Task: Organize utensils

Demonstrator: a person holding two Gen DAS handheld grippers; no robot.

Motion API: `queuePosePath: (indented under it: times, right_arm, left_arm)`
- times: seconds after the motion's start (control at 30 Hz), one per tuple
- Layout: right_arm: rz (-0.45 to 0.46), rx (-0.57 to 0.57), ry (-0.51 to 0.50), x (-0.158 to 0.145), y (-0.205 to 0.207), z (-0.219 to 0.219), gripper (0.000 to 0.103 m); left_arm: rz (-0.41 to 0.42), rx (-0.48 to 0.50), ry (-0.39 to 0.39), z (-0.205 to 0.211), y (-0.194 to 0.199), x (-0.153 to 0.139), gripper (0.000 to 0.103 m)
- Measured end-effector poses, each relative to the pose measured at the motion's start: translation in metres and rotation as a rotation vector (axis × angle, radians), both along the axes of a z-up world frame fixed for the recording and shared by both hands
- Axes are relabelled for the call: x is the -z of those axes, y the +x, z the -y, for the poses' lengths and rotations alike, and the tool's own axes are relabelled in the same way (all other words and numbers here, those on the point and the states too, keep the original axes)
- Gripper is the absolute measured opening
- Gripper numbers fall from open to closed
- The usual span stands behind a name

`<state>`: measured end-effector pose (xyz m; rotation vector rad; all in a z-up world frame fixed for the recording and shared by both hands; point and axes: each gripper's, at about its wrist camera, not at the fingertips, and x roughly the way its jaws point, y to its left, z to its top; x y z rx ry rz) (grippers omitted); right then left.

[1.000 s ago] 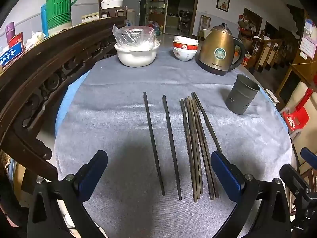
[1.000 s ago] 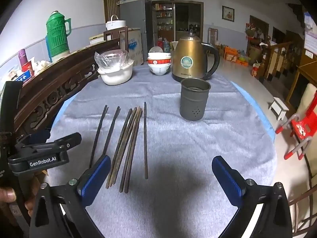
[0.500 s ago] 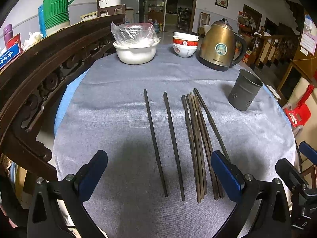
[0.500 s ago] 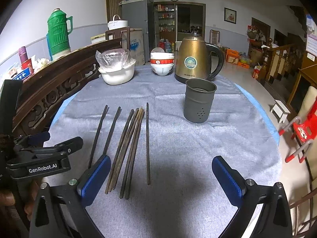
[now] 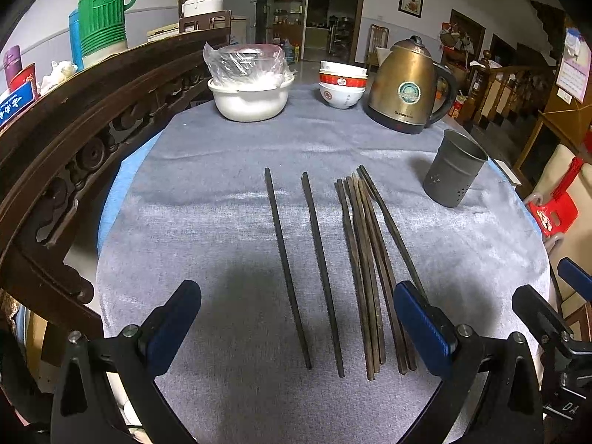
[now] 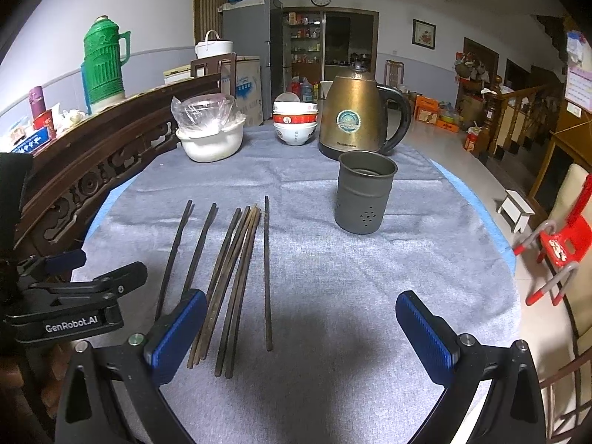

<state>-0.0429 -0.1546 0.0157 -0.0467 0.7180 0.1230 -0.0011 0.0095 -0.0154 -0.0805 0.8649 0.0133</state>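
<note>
The chopsticks [image 5: 364, 270] lie flat on the grey cloth of the counter [image 5: 207, 229], all with their long axes running away from the cameras toward the far side, roughly parallel: in the left wrist view two dark ones lie apart on the left, a single chopstick [image 5: 286, 266] and its neighbour [image 5: 322, 270], then a tight bundle of brownish ones touching or overlapping, with one more dark stick angled slightly off the bundle's right edge. Which ends are the tips is hard to tell; the far ends look a little thicker and squarer, so the eating ends probably point toward the grippers. The grey perforated utensil holder [image 6: 364, 192] stands upright to the right of the row and somewhat beyond it, well apart from the sticks, and as far as its mouth shows, nothing is in it. So the task looks barely begun: every chopstick is on the cloth and all are left to gather and drop in. The left gripper [image 5: 296, 327] hovers over the near ends of the two separate sticks, its fingers spread wide and holding nothing; the right gripper [image 6: 299, 336] is likewise released and empty, near the lone right-hand stick. Beyond stand a brass-coloured kettle [image 6: 355, 114], stacked bowls [image 6: 295, 122] and a covered white bowl [image 6: 211, 137].
</note>
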Motion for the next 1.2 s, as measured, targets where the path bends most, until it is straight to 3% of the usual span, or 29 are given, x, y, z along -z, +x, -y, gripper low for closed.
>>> queuePosePath:
  times: [1.2]
  right_arm:
    - [-0.022,0.016,-0.029,0.005,0.014,-0.001,0.103]
  left_arm:
    - [-0.01,0.0,0.01,-0.003,0.008,0.008,0.103]
